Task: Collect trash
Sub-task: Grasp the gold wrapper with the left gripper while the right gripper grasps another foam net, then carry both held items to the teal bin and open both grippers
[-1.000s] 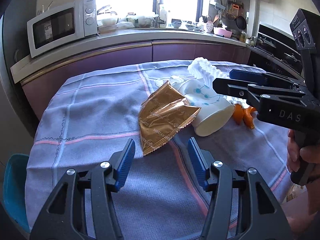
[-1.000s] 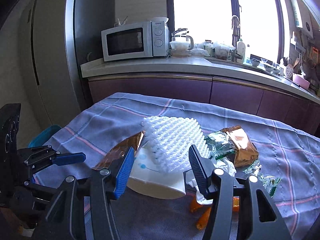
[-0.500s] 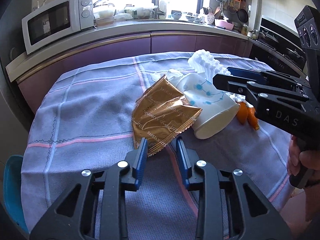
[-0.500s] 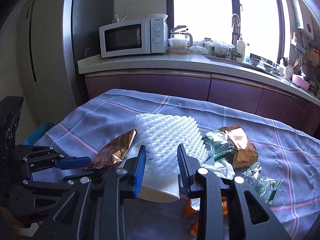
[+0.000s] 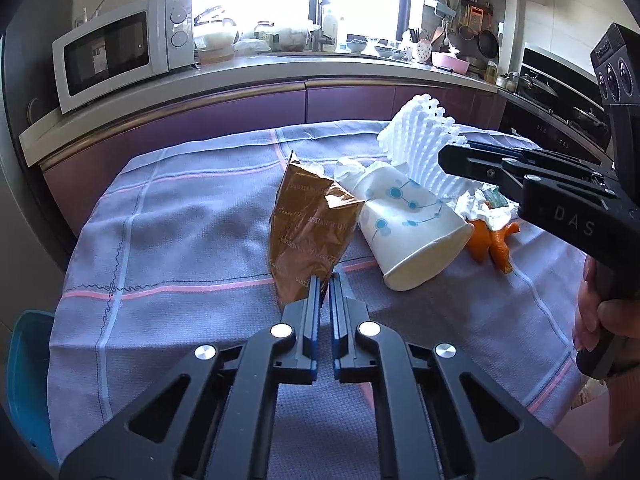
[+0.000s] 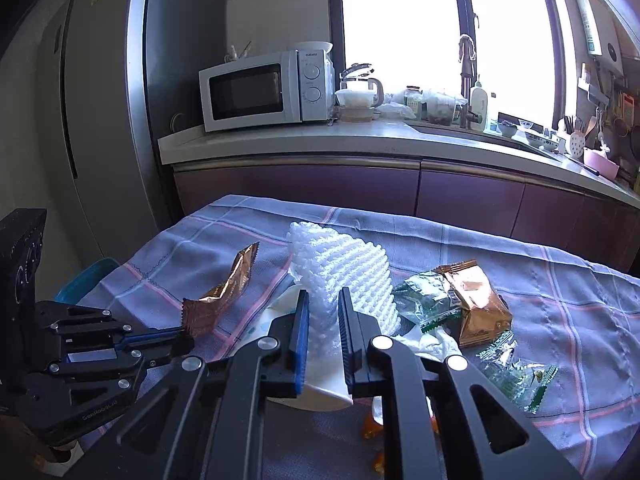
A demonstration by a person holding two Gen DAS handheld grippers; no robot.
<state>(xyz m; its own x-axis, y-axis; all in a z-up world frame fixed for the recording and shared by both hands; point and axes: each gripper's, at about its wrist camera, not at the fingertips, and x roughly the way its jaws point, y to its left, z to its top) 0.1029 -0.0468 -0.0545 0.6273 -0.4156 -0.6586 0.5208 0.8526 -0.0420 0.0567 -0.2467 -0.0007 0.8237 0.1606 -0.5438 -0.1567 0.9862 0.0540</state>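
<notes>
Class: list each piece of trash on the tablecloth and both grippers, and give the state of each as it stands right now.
Left gripper: shut on the gold wrapper.
Gold wrapper: crumpled, lifted by its corner.
Right gripper: shut on the foam net.
Foam net: pinched, standing up.
Paper cup: tipped on its side.
Orange peel: lying loose.
Green wrappers: torn, flat.

A crinkled brown wrapper stands lifted on end beside a tipped white paper cup. White foam netting rises upright over the cup; orange peel lies behind.
</notes>
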